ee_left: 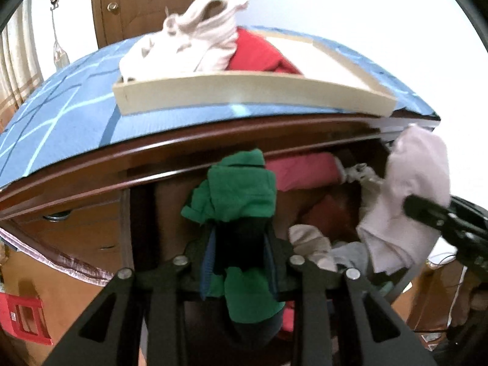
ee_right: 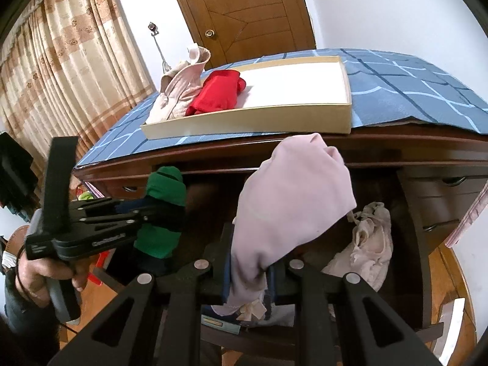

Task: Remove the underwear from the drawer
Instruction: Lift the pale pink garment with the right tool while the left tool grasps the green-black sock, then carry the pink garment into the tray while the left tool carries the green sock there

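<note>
Two claws pinching underwear above the open drawer: left claw clamped on the green pair, right claw clamped on the pale pink pair, with the cream tray at twelve o'clock on the counter.

Bright, even indoor light; the white wall nearly washes out. The left wrist view is smeared with motion blur, the right wrist view sharper. The open drawer lies in deep shadow. Fisheye bending curves the surface, with dark corner vignettes.
</note>
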`<control>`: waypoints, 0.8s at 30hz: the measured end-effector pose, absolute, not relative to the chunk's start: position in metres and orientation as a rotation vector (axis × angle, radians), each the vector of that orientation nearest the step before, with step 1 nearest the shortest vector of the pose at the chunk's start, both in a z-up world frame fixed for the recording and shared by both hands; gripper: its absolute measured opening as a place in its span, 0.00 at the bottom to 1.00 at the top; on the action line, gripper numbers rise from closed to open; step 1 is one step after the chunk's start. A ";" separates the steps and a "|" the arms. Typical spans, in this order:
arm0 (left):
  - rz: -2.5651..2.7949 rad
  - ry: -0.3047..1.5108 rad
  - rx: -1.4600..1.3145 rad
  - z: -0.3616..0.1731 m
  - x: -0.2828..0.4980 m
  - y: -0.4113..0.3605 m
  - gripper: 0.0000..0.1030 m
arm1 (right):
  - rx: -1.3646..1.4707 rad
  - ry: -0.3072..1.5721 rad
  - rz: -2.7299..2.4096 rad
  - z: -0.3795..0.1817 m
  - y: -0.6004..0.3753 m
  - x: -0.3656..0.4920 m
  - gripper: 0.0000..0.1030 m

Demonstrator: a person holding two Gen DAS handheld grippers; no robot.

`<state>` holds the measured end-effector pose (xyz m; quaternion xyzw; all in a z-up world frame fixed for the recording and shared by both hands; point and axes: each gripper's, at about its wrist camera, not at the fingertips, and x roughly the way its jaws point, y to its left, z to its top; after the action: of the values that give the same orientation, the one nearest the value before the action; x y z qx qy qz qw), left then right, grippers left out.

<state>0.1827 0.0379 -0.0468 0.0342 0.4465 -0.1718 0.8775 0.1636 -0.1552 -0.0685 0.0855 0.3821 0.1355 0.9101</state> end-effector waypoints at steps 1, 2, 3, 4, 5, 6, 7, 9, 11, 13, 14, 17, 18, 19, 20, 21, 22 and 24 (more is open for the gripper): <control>-0.365 0.921 0.068 -0.046 0.181 0.039 0.26 | 0.174 0.787 0.276 -0.068 -0.156 0.163 0.19; -0.367 0.912 0.067 -0.046 0.180 0.035 0.26 | 0.170 0.787 0.271 -0.068 -0.156 0.163 0.19; -0.369 0.903 0.067 -0.042 0.179 0.035 0.26 | 0.167 0.785 0.266 -0.067 -0.157 0.163 0.19; -0.371 0.890 0.068 -0.040 0.177 0.032 0.26 | 0.163 0.782 0.262 -0.066 -0.158 0.163 0.19; -0.373 0.881 0.068 -0.036 0.177 0.032 0.26 | 0.159 0.777 0.258 -0.065 -0.159 0.163 0.19; -0.376 0.872 0.067 -0.032 0.176 0.031 0.26 | 0.156 0.772 0.254 -0.064 -0.159 0.163 0.19; -0.378 0.864 0.067 -0.028 0.175 0.031 0.26 | 0.154 0.768 0.250 -0.062 -0.161 0.163 0.19; -0.386 0.845 0.071 -0.021 0.173 0.030 0.26 | 0.147 0.757 0.239 -0.059 -0.163 0.164 0.19; -0.393 0.825 0.074 -0.013 0.171 0.028 0.26 | 0.139 0.745 0.230 -0.055 -0.165 0.165 0.19; -0.394 0.808 0.075 -0.008 0.172 0.028 0.26 | 0.134 0.727 0.221 -0.049 -0.168 0.165 0.19; -0.394 0.802 0.074 -0.005 0.173 0.028 0.26 | 0.130 0.719 0.217 -0.047 -0.169 0.166 0.19; -0.399 0.786 0.071 0.001 0.176 0.028 0.26 | 0.123 0.700 0.215 -0.038 -0.173 0.169 0.19; -0.400 0.781 0.072 0.003 0.176 0.027 0.26 | 0.120 0.695 0.217 -0.036 -0.174 0.171 0.19; -0.401 0.774 0.074 0.006 0.177 0.027 0.26 | 0.114 0.689 0.216 -0.033 -0.174 0.173 0.19; -0.402 0.770 0.076 0.008 0.178 0.026 0.26 | 0.107 0.681 0.214 -0.029 -0.175 0.175 0.19; -0.403 0.765 0.078 0.010 0.179 0.026 0.26 | 0.102 0.673 0.213 -0.026 -0.175 0.176 0.19; -0.404 0.761 0.081 0.012 0.180 0.025 0.26 | 0.098 0.665 0.213 -0.023 -0.176 0.177 0.19; -0.403 0.754 0.088 0.016 0.182 0.024 0.26 | 0.087 0.650 0.216 -0.016 -0.175 0.178 0.19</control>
<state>0.1819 0.0237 0.0158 0.0429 0.3654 -0.1954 0.9091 0.1785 -0.1753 -0.0164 0.0427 0.3188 0.1059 0.9409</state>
